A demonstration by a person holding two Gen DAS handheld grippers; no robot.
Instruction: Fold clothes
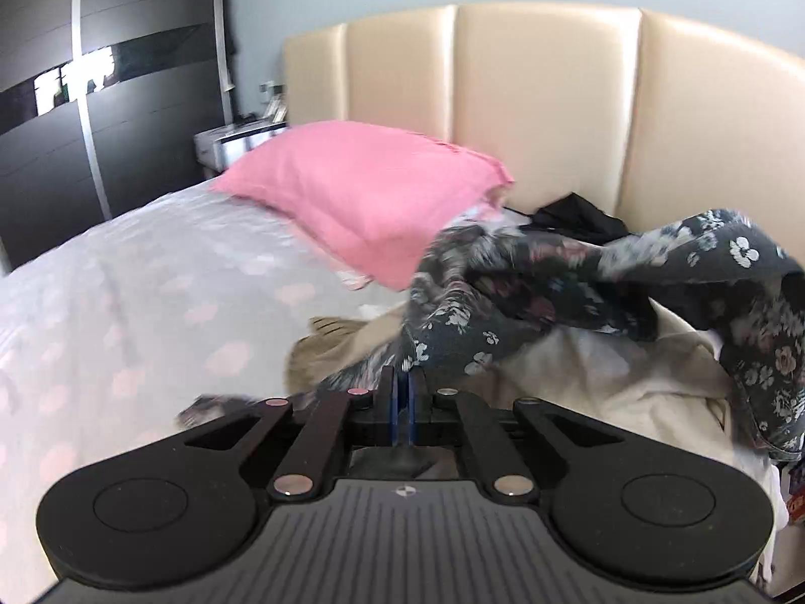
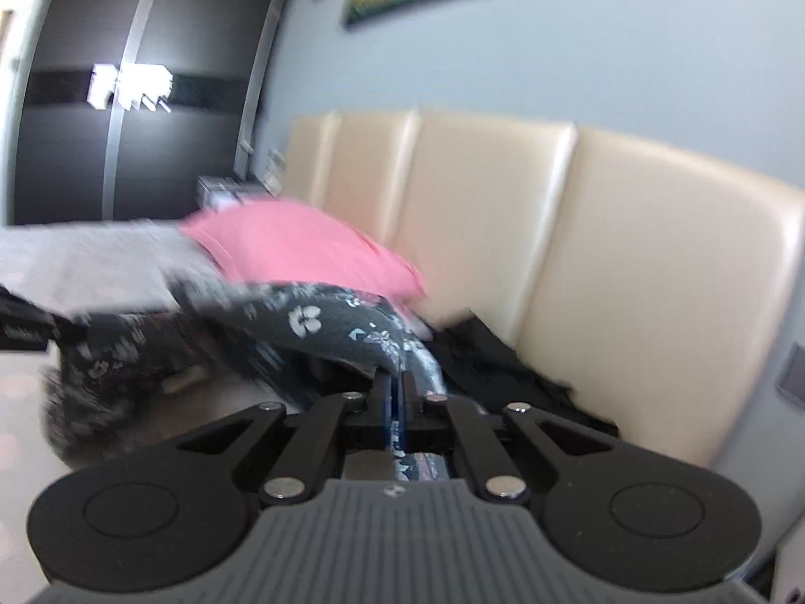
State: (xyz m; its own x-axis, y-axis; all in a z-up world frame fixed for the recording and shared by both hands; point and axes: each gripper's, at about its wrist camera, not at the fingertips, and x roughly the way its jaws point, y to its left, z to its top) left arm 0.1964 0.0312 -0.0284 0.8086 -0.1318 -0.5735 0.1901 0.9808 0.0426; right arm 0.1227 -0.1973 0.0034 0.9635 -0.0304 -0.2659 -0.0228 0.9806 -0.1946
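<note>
Dark floral garment (image 1: 528,297), bunched and twisted, lifted off bed, stretched between both claws, partly motion-blurred.

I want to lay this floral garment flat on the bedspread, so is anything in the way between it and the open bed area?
Nothing visible blocks it. Both the left gripper and right gripper already pinch the floral garment, and the bedspread left of it looks bare; the pink pillow sits further back.

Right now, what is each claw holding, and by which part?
Both hold the dark floral garment. The left claw is shut on a bunched lower edge; the right claw is shut on another fold. Which part of the garment cannot be told.
</note>
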